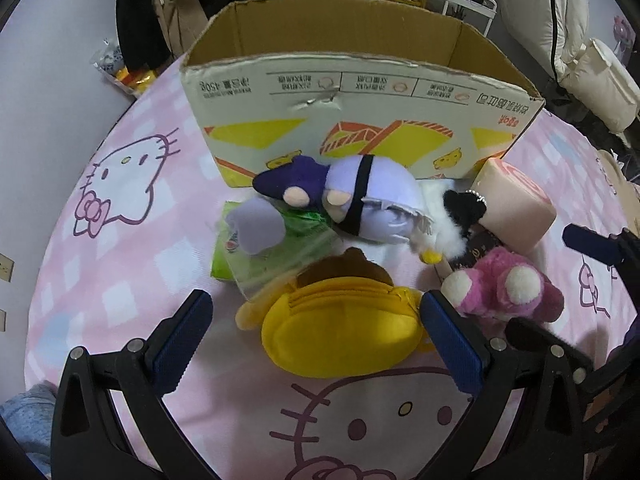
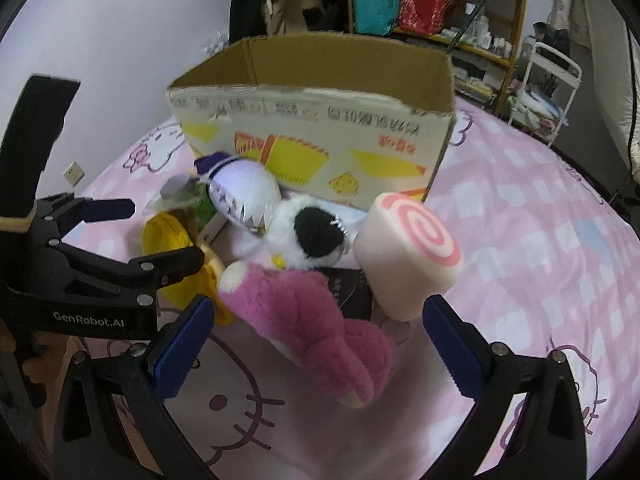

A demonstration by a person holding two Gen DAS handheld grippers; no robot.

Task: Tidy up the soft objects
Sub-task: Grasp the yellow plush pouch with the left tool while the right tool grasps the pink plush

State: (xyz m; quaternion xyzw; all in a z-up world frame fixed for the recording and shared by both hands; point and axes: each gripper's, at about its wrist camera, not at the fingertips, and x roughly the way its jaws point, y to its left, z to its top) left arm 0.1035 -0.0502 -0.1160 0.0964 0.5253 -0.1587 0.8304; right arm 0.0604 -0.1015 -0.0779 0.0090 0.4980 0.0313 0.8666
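A pile of soft toys lies on the pink bed in front of an open cardboard box [image 1: 352, 92]. My left gripper [image 1: 316, 320] is open around a yellow plush pouch [image 1: 340, 332], one finger on each side, not closed on it. A purple plush [image 1: 360, 196], a white-and-black plush [image 1: 460, 212], a pink plush [image 1: 508, 288] and a pink swirl-roll cushion [image 1: 516, 208] lie behind. My right gripper [image 2: 318, 320] is open around the pink plush [image 2: 316, 320], with the swirl-roll cushion [image 2: 412, 248] beside its right finger. The box [image 2: 320, 124] stands behind.
A green tissue pack [image 1: 256, 252] lies under the purple plush. A dark flat packet [image 2: 352, 288] sits under the toys. The left gripper's body [image 2: 80, 264] is at the left of the right wrist view. Shelves [image 2: 440, 8] and a white rack [image 2: 548, 84] stand beyond the bed.
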